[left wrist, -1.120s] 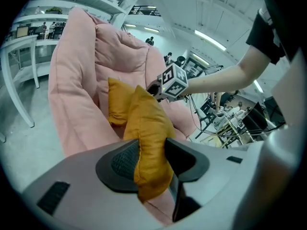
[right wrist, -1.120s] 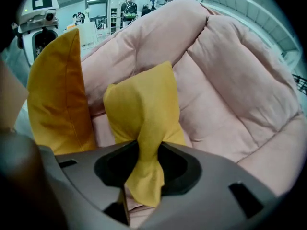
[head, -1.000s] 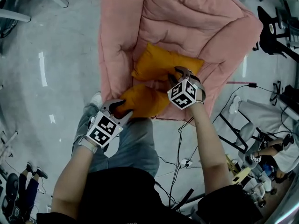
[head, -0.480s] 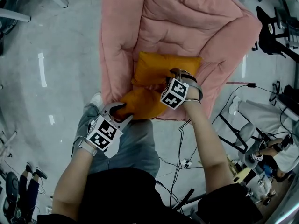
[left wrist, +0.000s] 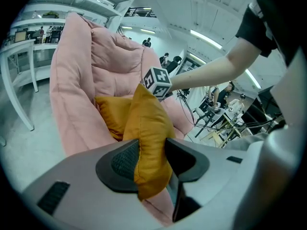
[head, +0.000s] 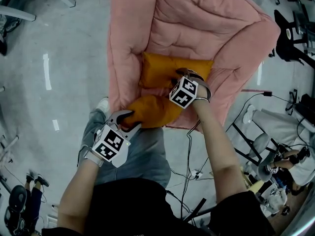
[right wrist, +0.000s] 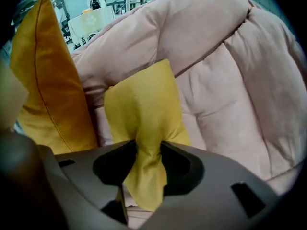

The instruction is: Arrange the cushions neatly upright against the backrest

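Rear cushion stands on edge against the pink backrest. Front cushion lies at the seat's front.

Your right gripper is easing apart, with rear-cushion fabric bunched between its pads. Your left gripper pinches the front cushion's corner.

Next: raise the front cushion upright beside the other.

The rear cushion's contact with the backrest is hard to make out from above.

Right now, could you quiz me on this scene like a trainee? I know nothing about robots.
1. How many orange cushions are in view?
2. True or false: the left gripper is empty.
3. Fill in: the right gripper has the ___ cushion.
Key: 1. Two. 2. False: its fingers pinch the near cushion. 3. Far: a corner of the far cushion sits between its opening fingers.
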The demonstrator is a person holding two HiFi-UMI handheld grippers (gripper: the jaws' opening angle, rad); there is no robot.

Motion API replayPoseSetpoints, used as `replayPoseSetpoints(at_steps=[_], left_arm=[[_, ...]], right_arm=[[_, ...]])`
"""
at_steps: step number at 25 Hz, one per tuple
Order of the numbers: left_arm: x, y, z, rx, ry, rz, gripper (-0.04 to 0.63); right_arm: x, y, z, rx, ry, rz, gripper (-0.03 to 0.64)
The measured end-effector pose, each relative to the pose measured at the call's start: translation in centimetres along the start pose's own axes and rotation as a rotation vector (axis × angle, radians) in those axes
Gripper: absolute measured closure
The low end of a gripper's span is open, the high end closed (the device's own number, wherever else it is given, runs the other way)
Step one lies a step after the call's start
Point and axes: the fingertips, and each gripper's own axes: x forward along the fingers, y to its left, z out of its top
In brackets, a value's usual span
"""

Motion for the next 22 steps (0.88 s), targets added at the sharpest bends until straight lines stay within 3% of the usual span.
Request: replayPoseSetpoints(at_steps=[12,18,22], left_arm=[[-0.1,0.6,0.0,-0.026,-0.002,0.030,0.411],[0.0,1.3,0.2,-0.026,0.027,0.032,0.411],[0.0,1.3,0.2,-0.005,0.053,0.018,0.410]], right_arm=[[-1.6,1.0,-0.2,0.026,-0.147,0.030,0.367],[-5.1,1.2,-2.3,0.211,-0.198,0.009,0.364],[-5.9,4.2,-5.6,0.322,-0.184,0.024,0.364]])
